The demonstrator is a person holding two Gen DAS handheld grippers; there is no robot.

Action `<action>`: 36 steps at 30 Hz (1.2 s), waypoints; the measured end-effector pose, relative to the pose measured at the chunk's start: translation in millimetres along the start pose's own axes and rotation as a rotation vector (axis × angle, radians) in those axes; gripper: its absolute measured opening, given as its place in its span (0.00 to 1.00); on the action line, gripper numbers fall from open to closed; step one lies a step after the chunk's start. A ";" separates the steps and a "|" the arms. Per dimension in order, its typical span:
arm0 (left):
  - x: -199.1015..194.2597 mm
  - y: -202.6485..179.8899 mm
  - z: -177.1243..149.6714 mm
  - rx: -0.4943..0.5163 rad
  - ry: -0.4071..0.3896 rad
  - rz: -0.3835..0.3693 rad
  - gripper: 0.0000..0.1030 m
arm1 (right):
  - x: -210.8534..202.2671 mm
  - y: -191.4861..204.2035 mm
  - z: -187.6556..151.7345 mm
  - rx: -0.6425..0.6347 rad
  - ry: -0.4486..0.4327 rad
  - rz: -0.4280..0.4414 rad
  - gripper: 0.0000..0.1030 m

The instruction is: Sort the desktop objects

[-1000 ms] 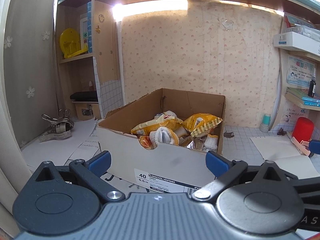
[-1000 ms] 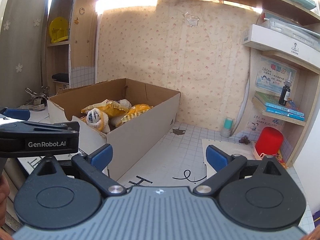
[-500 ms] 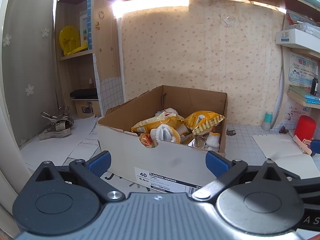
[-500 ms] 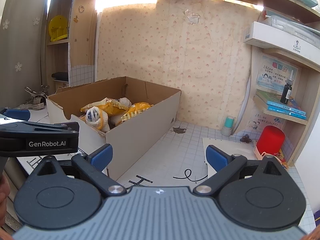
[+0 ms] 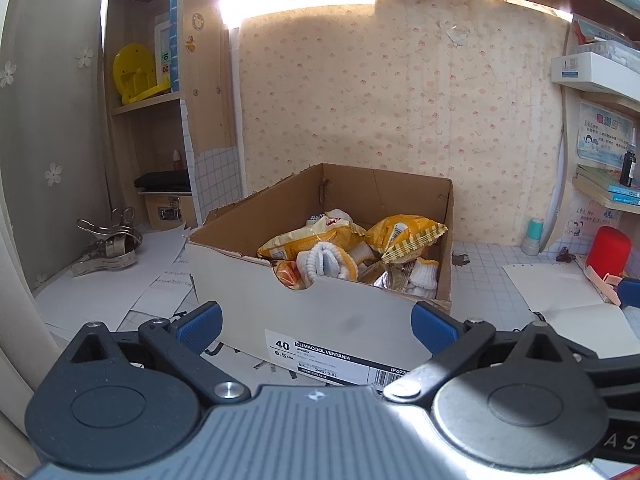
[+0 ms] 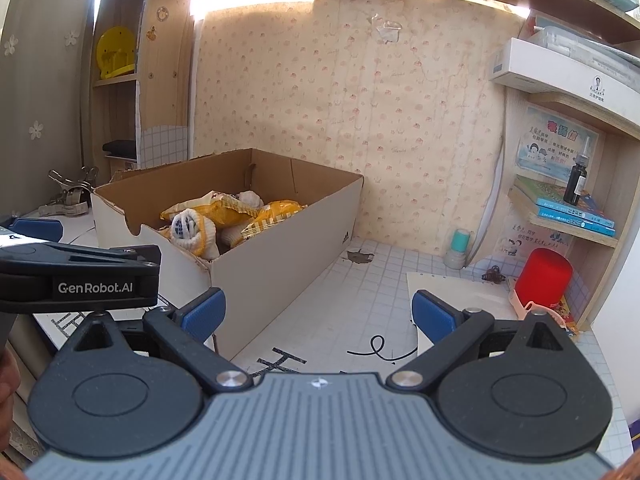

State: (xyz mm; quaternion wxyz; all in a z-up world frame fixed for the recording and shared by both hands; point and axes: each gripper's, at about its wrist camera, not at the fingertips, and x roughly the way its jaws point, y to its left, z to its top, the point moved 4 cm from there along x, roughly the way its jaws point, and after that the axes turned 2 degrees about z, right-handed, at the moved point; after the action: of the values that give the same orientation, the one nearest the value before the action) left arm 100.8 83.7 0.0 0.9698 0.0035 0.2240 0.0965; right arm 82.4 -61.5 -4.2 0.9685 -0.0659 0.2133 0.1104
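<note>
An open cardboard shoe box (image 5: 340, 320) (image 6: 280, 248) stands on the desk, filled with yellow snack bags (image 5: 404, 232) (image 6: 224, 210) and white-and-yellow socks (image 5: 326, 260) (image 6: 188, 226). My left gripper (image 5: 316, 322) hovers open just in front of the box's near wall, nothing between its blue pads. My right gripper (image 6: 318, 312) is open too, empty, over the gridded desk to the right of the box. The left gripper's body (image 6: 80, 276) shows at the left of the right wrist view.
A red cylinder (image 5: 610, 246) (image 6: 542, 278), a small green-capped bottle (image 6: 458, 246), a dark hair clip (image 6: 494, 274) and white paper sheets (image 5: 560, 288) lie to the right. Metal clips (image 5: 108, 246) and loose papers lie left. Shelves flank both sides.
Both views have shifted slightly, the box sitting a little further off and higher in frame. Both grippers stay open and empty.
</note>
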 end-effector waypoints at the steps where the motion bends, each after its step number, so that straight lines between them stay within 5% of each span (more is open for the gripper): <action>1: 0.2 -0.1 -0.1 -0.001 0.002 -0.001 1.00 | 0.6 0.0 -0.5 0.000 0.001 0.000 0.94; 36: 4.1 -0.9 -1.8 0.023 0.011 -0.017 1.00 | 7.2 0.9 -3.1 -0.006 0.023 0.004 0.94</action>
State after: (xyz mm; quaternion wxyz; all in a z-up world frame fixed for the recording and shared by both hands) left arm 103.8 83.5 -3.4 0.9693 0.0123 0.2302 0.0855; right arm 87.3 -59.8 -10.1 0.9655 -0.0697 0.2242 0.1124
